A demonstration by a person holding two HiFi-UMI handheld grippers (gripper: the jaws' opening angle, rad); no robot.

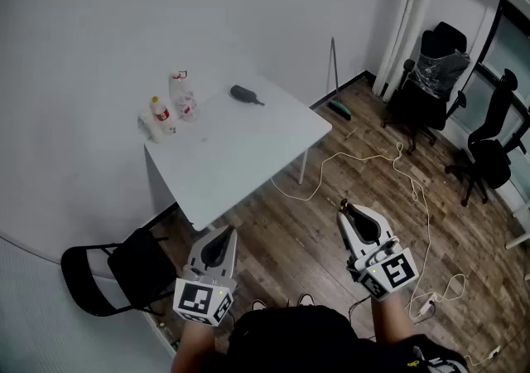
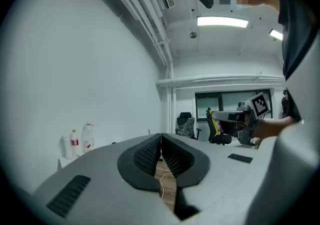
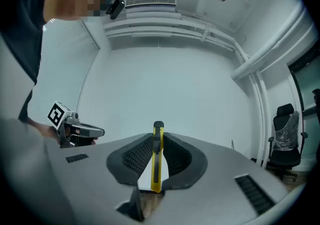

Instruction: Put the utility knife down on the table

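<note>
A yellow utility knife (image 3: 157, 164) stands upright between the jaws of my right gripper (image 3: 157, 144), which is shut on it. In the head view my right gripper (image 1: 349, 212) hangs over the wooden floor, well short of the white table (image 1: 248, 156) and to its right. My left gripper (image 1: 224, 237) is held near the table's front corner, also above the floor. In its own view the left gripper (image 2: 161, 144) is shut with nothing in it. The right gripper (image 2: 246, 117) shows there too, with the yellow knife (image 2: 215, 122) in it.
On the table's far left stand plastic bottles (image 1: 175, 103), and a dark object (image 1: 246, 95) lies near its far edge. A black chair (image 1: 112, 273) stands at the lower left. Office chairs (image 1: 431, 81) stand at the right. White cables (image 1: 397, 168) run over the floor.
</note>
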